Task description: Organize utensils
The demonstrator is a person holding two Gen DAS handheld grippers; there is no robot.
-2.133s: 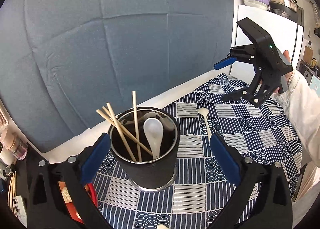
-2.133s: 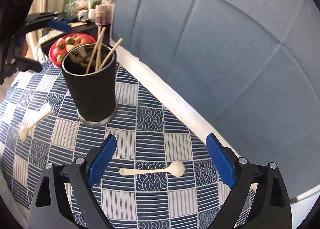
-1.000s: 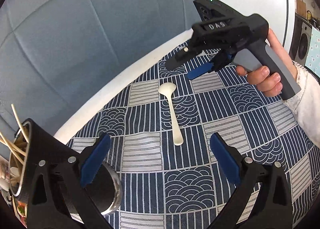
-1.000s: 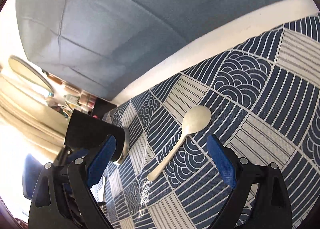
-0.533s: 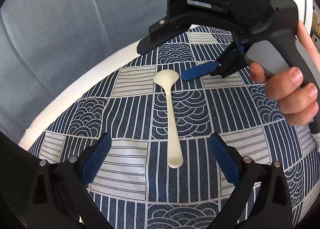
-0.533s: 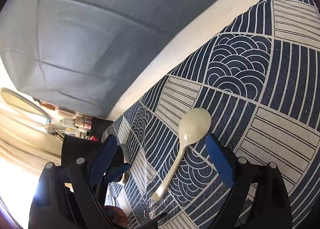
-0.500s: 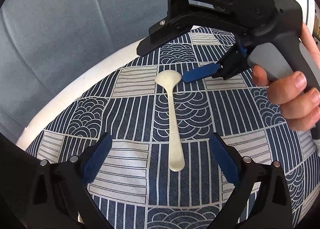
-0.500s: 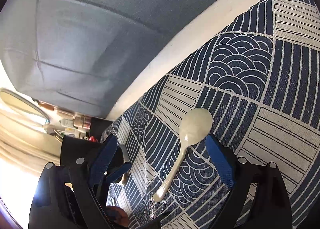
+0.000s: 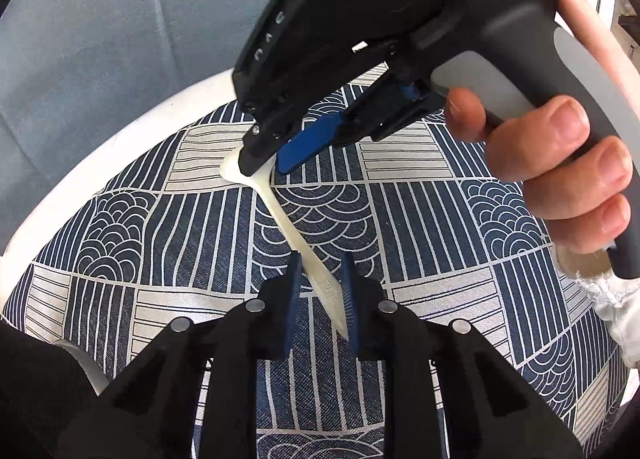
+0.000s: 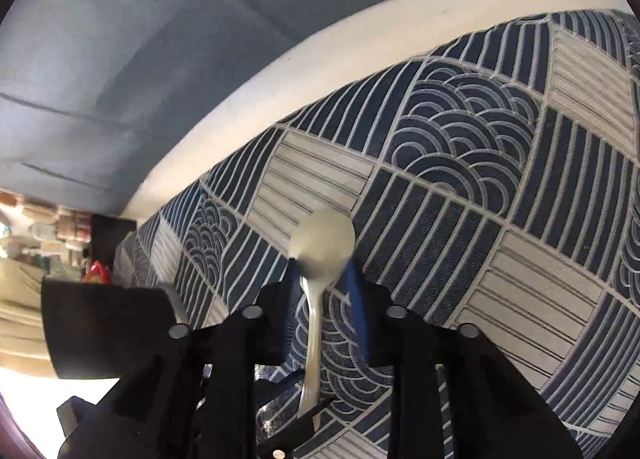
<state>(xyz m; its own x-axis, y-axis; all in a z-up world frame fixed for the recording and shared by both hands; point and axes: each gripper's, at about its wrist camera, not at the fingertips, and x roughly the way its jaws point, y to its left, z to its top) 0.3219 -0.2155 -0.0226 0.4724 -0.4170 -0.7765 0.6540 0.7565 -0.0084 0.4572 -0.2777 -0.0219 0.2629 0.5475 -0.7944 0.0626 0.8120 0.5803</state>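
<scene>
A cream spoon [image 9: 288,227] lies slantwise on the blue-and-white patterned cloth [image 9: 440,219]. My left gripper [image 9: 321,291] is closing, and its blue pads press on the end of the spoon's handle. My right gripper [image 9: 268,169], held by a person's hand [image 9: 560,163], comes down from above onto the bowl end and hides part of the bowl. In the right wrist view the spoon [image 10: 322,243] has its bowl between the closing pads of my right gripper [image 10: 322,279], which touch its lower sides. The handle runs down between the fingers.
The black utensil holder [image 10: 104,331] stands at the left in the right wrist view. The white table edge [image 10: 320,59] and a grey-blue padded backdrop [image 10: 160,19] lie just beyond the spoon. Shelves with bottles show far left.
Both grippers went from wide open to nearly closed around the spoon. The right gripper came down onto the bowl. In the left wrist view the spoon turned from upright to slanted.
</scene>
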